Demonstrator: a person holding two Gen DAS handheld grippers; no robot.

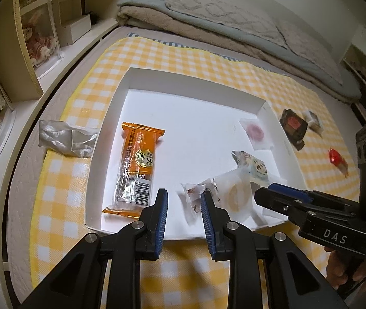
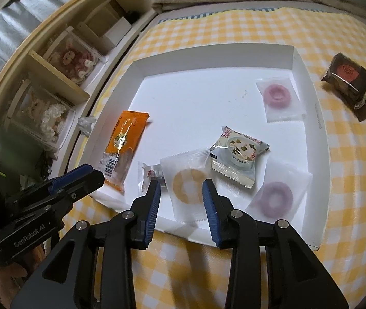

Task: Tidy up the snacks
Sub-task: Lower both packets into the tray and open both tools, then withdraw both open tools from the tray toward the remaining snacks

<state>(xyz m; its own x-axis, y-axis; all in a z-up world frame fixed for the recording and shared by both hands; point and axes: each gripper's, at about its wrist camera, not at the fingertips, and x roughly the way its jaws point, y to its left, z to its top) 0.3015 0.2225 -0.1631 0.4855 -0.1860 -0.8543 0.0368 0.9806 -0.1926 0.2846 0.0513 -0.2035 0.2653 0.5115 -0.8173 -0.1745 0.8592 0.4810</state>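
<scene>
**Tan ring cookie just set in the tray, loose snacks on the bed next**

I'm at the near edge of the white tray (image 2: 311, 97), which lies on the yellow checked cloth (image 2: 350, 170) spread over the bed. My right claw (image 2: 181, 184) hovers over the frosted packet with the tan ring cookie (image 2: 190, 188); its jaws stand a little apart, one on each side of the packet, and the pads do not press on it. I read this as the release at the end of a placement: the packet lies flat on the tray floor, partly under the corner of the patterned biscuit pack (image 2: 237, 157).

My left claw (image 1: 184, 197) is nearly pressed together and carries nothing; below its tips lies a small clear candy wrapper (image 1: 195, 193).

Already in the tray: the long orange bar (image 2: 122, 144), a pink ring packet (image 2: 276, 95) at the far side and a purple ring packet (image 2: 276, 198) near the right corner.

Still out on the cloth, right of the tray: a dark brown wrapped cake (image 2: 347, 77), a pale packet (image 1: 311, 119) beside it, and a small red candy (image 1: 336, 155).

Next, I judge, my right claw should lift clear without dragging the light packet, swing right past the tray wall and spread wider for the brown cake.
</scene>
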